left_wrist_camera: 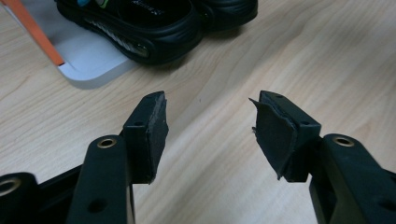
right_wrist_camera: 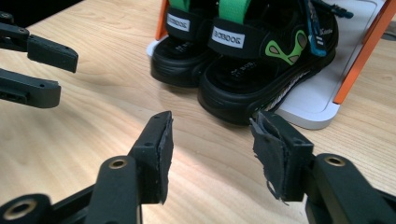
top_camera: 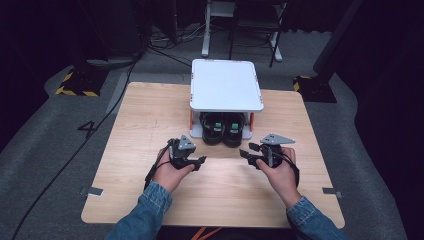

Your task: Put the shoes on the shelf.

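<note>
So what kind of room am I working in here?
Likely a lab or recording studio: dark curtained walls, cables trailing over grey carpet, hazard-taped stand bases, and one wooden table with a small white shelf holding black sandals.

Blue denim sleeves with stitched cuffs, black two-jaw left gripper (top_camera: 200,161) and right gripper (top_camera: 245,154) topped by grey three-cornered plates, brass-ringed screw holes, frayed dark pads (left_wrist_camera: 275,135), trailing black cables.

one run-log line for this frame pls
left tool: open, empty | right tool: open, empty | black sandals: on white rack bottom tier, untouched | stage: tools over table, short of sandals
</note>
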Tool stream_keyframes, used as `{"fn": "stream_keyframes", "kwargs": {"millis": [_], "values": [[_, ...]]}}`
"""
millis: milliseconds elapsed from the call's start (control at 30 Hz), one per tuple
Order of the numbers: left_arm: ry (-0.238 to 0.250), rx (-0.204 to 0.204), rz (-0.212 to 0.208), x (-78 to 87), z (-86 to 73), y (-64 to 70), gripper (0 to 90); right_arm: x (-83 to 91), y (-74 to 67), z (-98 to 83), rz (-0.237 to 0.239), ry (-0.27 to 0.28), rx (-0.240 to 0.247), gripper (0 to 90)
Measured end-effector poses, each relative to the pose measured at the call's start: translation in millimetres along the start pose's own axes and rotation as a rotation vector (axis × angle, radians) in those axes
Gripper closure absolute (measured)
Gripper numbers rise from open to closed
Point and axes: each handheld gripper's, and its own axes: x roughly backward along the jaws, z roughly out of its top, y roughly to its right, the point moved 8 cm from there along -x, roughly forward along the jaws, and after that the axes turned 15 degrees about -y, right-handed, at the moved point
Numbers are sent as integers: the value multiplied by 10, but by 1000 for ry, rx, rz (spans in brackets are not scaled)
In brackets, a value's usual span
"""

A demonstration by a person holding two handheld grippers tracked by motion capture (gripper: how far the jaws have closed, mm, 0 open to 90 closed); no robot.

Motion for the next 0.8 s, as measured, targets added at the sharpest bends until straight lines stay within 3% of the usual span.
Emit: {"fn": "stream_keyframes", "kwargs": {"millis": [233, 333, 533, 633, 733, 800], "values": [[1, 34, 54, -215, 123, -95, 476, -244, 118, -4, -50, 2, -10, 414], [24, 67, 59, -279, 194, -116, 550, -311, 179, 5, -73, 4, -22, 413], [38, 91, 99, -468, 311, -132, 487, -443, 195, 65, -87, 14, -23, 367], [37, 95, 128, -522, 331, -164, 409, -530, 193, 74, -93, 10, -10, 362], [49, 86, 129, -576, 368, -187, 407, -622, 211, 95, -90, 9, 22, 387], [51, 69, 160, -589, 404, -225, 420, -654, 239, 120, -77, -2, 38, 353]]}}
